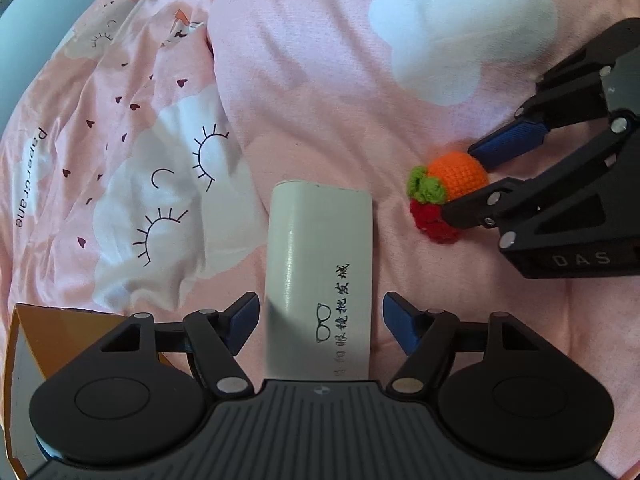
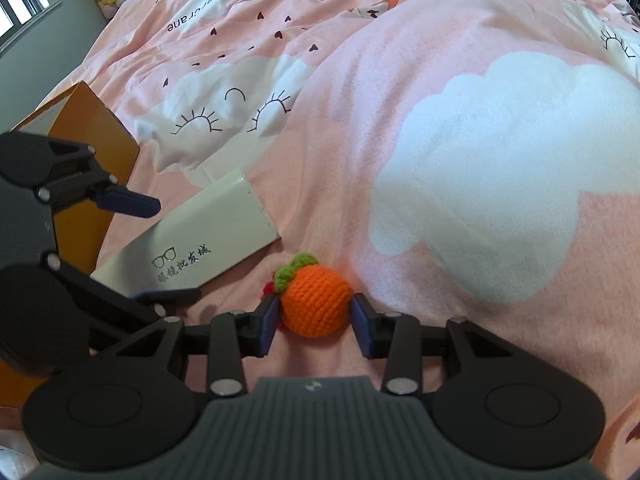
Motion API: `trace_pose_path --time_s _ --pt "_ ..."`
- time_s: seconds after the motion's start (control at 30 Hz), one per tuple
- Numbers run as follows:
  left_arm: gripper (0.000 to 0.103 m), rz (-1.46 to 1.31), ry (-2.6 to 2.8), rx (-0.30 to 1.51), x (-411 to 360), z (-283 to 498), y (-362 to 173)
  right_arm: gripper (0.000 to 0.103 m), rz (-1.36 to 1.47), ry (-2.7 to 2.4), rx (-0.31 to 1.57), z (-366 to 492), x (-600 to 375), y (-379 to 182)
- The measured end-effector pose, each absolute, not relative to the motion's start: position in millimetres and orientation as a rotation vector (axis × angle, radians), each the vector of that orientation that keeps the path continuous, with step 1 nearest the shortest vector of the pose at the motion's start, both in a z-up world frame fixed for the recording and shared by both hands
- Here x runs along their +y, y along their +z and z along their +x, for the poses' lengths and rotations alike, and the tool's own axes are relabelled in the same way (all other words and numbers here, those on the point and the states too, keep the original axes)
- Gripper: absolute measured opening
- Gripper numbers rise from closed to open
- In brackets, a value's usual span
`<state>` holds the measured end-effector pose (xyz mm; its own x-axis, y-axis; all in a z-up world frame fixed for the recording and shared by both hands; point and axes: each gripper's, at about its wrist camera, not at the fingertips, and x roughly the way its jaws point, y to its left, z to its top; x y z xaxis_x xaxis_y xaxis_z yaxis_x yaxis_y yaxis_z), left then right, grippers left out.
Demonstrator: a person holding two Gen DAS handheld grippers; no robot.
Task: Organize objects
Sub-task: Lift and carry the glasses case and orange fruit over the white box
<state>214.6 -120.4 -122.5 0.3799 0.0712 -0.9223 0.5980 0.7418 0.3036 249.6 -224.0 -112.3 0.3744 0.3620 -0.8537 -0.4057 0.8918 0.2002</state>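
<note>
Straddling glasses case (image 1: 320, 280) lengthwise, left gripper (image 1: 319, 322) jaws open; right gripper (image 2: 315, 322) clamping crochet orange (image 2: 316, 300).

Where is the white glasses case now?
The white glasses case lies on the pink bedding, between the open left gripper's fingers, with the crocheted orange to its right and the orange box to its left.

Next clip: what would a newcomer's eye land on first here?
The orange crochet fruit on the pink cloud-print bedding, sitting between the right gripper's blue pads. Next, the pale glasses case lying between the open left gripper's fingers, with an orange box beside it.
</note>
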Motion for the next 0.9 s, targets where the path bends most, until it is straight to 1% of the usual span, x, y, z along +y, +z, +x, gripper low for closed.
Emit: trace_pose_path --time_s 0.1,0.2,0.3,0.37,0.5,0.67,0.73,0.9 --pt "0.085 0.711 -0.337 1.117 -124.7 211.9 -129.2 0.043 -0.040 0.492 1.082 249.7 -224.4 -112.2" --pt "0.085 0.693 -0.303 1.152 -122.5 217.3 -139.3 0.042 -0.030 0.491 1.084 249.2 -225.5 -112.0" --pt "0.080 0.638 -0.280 1.201 -114.2 227.1 -145.4 0.042 -0.023 0.492 1.086 250.4 -227.2 -111.9" --pt "0.080 0.588 -0.279 1.219 -108.1 231.9 -143.7 0.042 -0.022 0.492 1.087 250.5 -227.5 -111.8" --pt "0.075 0.502 -0.291 1.241 -96.8 238.5 -134.6 0.042 -0.020 0.494 1.089 251.2 -227.2 -112.1" --pt "0.075 0.444 -0.300 1.256 -86.1 238.0 -122.3 0.042 -0.020 0.495 1.091 251.7 -226.8 -112.3" --pt "0.077 0.416 -0.307 1.266 -82.3 237.1 -120.8 0.042 -0.021 0.495 1.091 251.8 -226.5 -112.3" --pt "0.074 0.368 -0.302 1.260 -75.2 234.0 -118.3 0.042 -0.015 0.495 1.090 251.7 -227.1 -112.0"
